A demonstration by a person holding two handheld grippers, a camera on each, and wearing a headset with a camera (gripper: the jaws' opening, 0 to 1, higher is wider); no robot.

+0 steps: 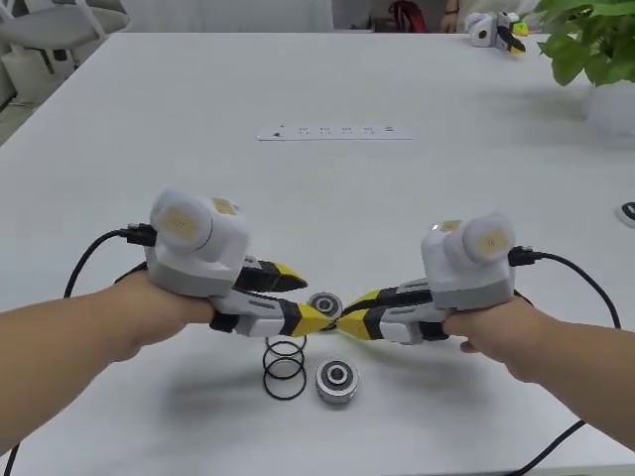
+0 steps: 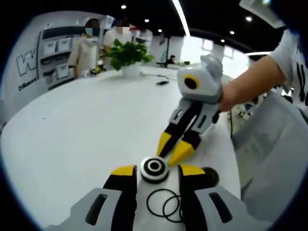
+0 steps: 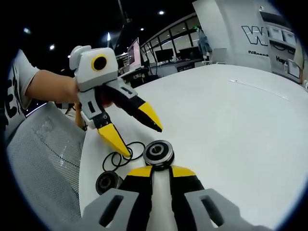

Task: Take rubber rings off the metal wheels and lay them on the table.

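Note:
A metal wheel [image 1: 324, 304] [image 2: 154, 169] [image 3: 159, 153] with a dark ring around it lies on the white table [image 1: 327, 208]. My left gripper [image 1: 306, 296] [image 2: 157, 171] [image 3: 139, 139] is open, one jaw on each side of this wheel and not closed on it. My right gripper [image 1: 347, 325] [image 2: 173, 151] [image 3: 162, 172] is shut, with its tips right beside the wheel and nothing visible between them. Two loose black rubber rings [image 1: 285, 369] [image 2: 166, 204] [image 3: 122, 154] lie overlapping on the table. Beside them rests a second wheel [image 1: 337, 381] [image 2: 210, 176] [image 3: 108, 182].
A white socket strip [image 1: 334, 132] lies at mid-table. A potted plant [image 1: 595, 45] and another gripper device [image 1: 494, 30] stand at the far right. Black cables [image 1: 94, 253] trail from both grippers. Two people [image 2: 89, 45] stand beyond the table.

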